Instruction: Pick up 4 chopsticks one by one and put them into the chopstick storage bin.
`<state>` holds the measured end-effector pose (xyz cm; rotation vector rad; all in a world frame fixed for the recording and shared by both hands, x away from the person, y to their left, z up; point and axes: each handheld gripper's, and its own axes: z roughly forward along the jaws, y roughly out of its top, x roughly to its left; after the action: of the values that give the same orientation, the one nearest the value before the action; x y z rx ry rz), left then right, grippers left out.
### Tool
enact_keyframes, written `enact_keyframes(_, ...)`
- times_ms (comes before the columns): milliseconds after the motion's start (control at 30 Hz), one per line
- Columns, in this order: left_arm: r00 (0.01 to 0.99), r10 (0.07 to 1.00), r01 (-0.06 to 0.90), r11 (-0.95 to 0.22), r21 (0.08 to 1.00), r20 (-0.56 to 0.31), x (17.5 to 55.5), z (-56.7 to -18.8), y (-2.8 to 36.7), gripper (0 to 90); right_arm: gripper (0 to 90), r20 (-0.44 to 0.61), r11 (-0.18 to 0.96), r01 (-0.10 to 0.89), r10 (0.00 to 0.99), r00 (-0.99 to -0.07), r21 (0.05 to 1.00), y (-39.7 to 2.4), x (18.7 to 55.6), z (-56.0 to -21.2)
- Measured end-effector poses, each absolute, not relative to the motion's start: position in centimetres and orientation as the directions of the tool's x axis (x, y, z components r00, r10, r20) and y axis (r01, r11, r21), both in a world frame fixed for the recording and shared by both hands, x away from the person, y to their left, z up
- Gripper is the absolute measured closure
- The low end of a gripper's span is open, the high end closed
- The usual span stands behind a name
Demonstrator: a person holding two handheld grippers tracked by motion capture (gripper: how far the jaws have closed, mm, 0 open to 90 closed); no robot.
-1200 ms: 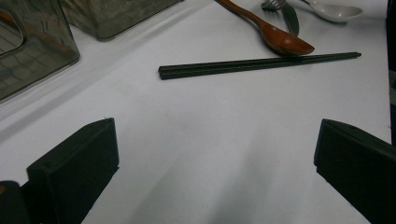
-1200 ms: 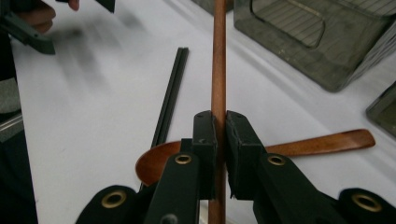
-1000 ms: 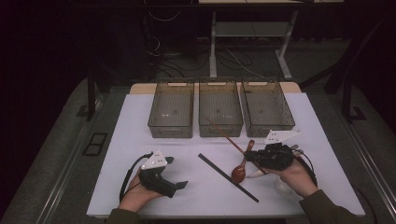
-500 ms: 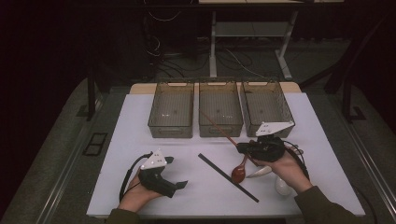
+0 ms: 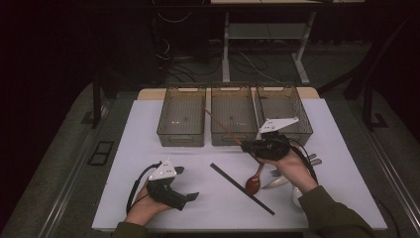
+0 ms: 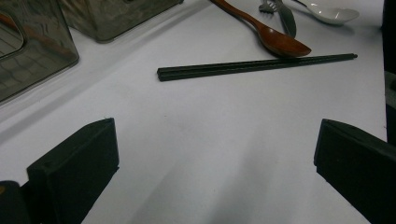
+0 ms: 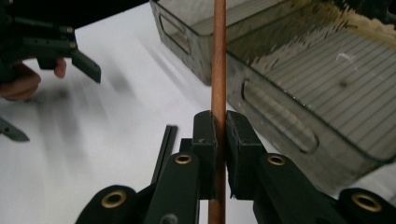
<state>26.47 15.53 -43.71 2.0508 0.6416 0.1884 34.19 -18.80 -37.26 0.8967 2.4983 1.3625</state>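
Note:
My right gripper [image 5: 246, 145] is shut on the thin handle of a wooden spoon [image 5: 253, 183]. The handle slants up and to the left over the front of the middle tray [image 5: 234, 135]. The spoon's bowl stays low beside the black chopsticks [image 5: 241, 188]. In the right gripper view the pads [image 7: 204, 140] clamp the handle [image 7: 218, 56] upright between them. My left gripper [image 5: 187, 183] rests on the white table [image 5: 143, 148] at the near left, open, with nothing between its jaws. In the left gripper view the chopsticks [image 6: 257, 67] and the spoon bowl [image 6: 282, 44] lie ahead.
Three clear bins stand in a row at the back: left [image 5: 182, 136], middle and right [image 5: 292, 131]. A metal fork and spoon [image 5: 292, 171] and a white spoon [image 5: 296, 196] lie by the right hand. The table's front edge runs just before both forearms.
The right gripper has moved left and away toward the trays with the spoon handle in it. The handle now reaches over the middle tray while the bowl stays put. The left gripper has kept still.

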Motion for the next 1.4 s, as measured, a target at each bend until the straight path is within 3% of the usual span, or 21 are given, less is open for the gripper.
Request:
enact_keyframes(933,0.848,0.514,0.372,-0.403,0.836,-0.130,26.4,-43.6,15.7,0.0,82.5,0.116,0.398,0.412,0.588,-0.800,0.820,-12.2,40.0,-32.4)
enact_keyframes(1400,0.849,0.511,0.369,-0.397,0.840,-0.131,26.4,-43.5,15.9,0.0,82.5,0.146,0.362,0.455,0.630,-0.763,0.814,-7.6,44.7,-32.8)
